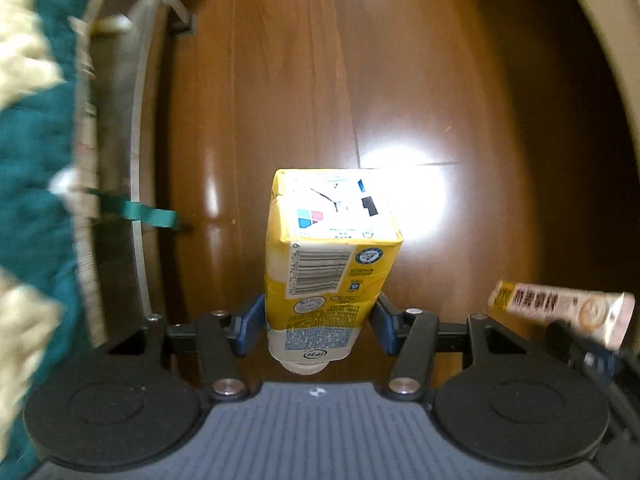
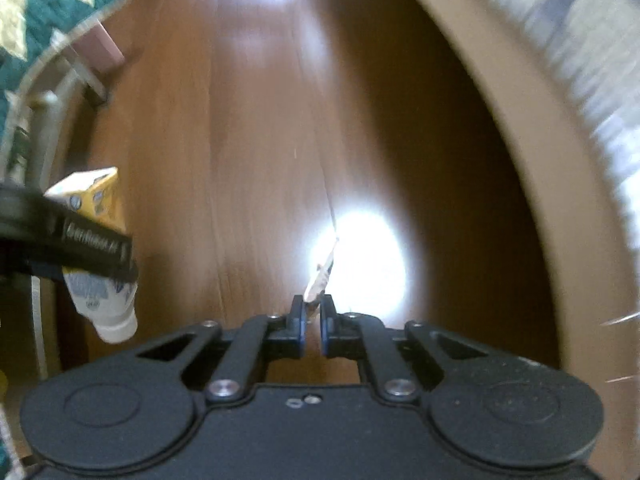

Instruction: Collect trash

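A glossy brown wood floor (image 1: 288, 80) filled most of both views, with a bright glare patch (image 1: 404, 196) on its boards. At the left edge lay a teal and cream quilt (image 1: 28, 152) beside a curved metal frame (image 1: 138, 168); a tan wall (image 2: 532, 184) curved along the right.

A carton (image 1: 326, 264) sits between the left jaws — right of it, perhaps a wrapper (image 1: 560, 314).

Left gripper (image 1: 316, 320) jaws clamped, right gripper (image 2: 314, 312) jaws pinched
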A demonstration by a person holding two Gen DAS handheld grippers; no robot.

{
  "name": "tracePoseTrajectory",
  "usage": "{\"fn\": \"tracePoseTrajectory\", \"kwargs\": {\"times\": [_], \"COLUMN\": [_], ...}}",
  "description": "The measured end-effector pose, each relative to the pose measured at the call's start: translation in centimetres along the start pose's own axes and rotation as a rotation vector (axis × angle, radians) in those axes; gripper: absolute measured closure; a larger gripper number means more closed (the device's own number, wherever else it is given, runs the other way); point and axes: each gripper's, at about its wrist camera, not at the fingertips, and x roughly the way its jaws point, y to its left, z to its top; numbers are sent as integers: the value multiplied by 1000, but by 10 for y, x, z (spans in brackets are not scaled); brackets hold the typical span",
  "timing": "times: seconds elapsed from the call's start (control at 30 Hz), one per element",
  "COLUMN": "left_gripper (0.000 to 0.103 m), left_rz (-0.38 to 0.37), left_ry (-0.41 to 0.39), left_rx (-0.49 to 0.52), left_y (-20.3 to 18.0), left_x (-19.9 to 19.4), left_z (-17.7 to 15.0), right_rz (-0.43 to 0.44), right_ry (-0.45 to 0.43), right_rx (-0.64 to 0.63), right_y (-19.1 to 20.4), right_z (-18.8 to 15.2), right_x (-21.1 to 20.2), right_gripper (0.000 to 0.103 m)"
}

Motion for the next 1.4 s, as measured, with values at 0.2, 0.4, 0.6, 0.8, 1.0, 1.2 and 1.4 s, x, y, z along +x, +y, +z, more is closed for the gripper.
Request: {"fn": "tracePoseTrajectory", "kwargs": {"times": [0.2,0.4,0.6,0.8,1.0,1.2,1.4], "left_gripper": [48,48,48,48,55,74,74], "left_rz": [-26,-45,-63,-96,-99,-93,-74], "left_ry": [-48,-91,-152,-223,-314,-400,-372], "left_rx": [-23,-33,-92,-155,-210,-249,-219], "left_y": [13,31,61,107,159,207,220], "left_x": [-103,-221,-338,-438,-505,-544,-539], "left_z": [-18,-40,-57,-81,-107,-134,-152], "right_rz": [17,86,159,247,307,346,354], "right_ry": [-87,-153,-191,-233,-299,-360,-362], "right_rx": [-47,-135,-289,-439,-549,-648,-636], "right_y": [-11,-14,6,47,94,137,149], "right_z": [25,42,53,57,63,58,56], "right_x": [-81,-190,-313,-418,-503,-555,-557], "right_gripper": [97,97,97,97,97,97,97]}}
